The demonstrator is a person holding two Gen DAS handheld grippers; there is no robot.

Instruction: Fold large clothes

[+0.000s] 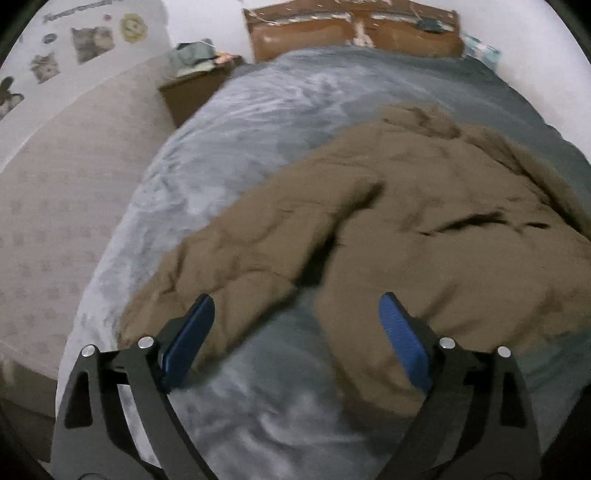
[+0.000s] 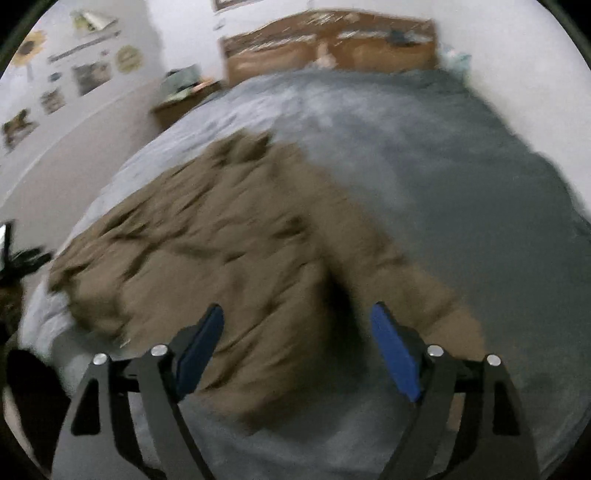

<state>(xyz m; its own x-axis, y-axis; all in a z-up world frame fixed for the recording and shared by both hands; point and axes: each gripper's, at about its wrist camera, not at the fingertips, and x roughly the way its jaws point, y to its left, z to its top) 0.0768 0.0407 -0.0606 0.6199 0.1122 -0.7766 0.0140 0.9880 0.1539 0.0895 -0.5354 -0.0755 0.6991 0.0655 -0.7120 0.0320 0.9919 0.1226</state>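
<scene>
A large brown padded jacket (image 1: 424,206) lies spread on a grey-blue bed cover (image 1: 258,122), collar toward the headboard. One sleeve (image 1: 229,258) reaches out toward the bed's left edge. My left gripper (image 1: 297,306) is open and empty, hovering above the gap between that sleeve and the jacket's hem. In the right wrist view the same jacket (image 2: 221,240) is blurred, with its other sleeve (image 2: 406,288) running to the right. My right gripper (image 2: 297,317) is open and empty above the lower body of the jacket, near the armpit fold.
A brown wooden headboard (image 1: 354,33) stands at the far end of the bed. A low nightstand (image 1: 195,85) with clutter sits at the bed's left. Beige carpet (image 1: 66,206) lies left of the bed. Pictures hang on the white wall (image 2: 92,55).
</scene>
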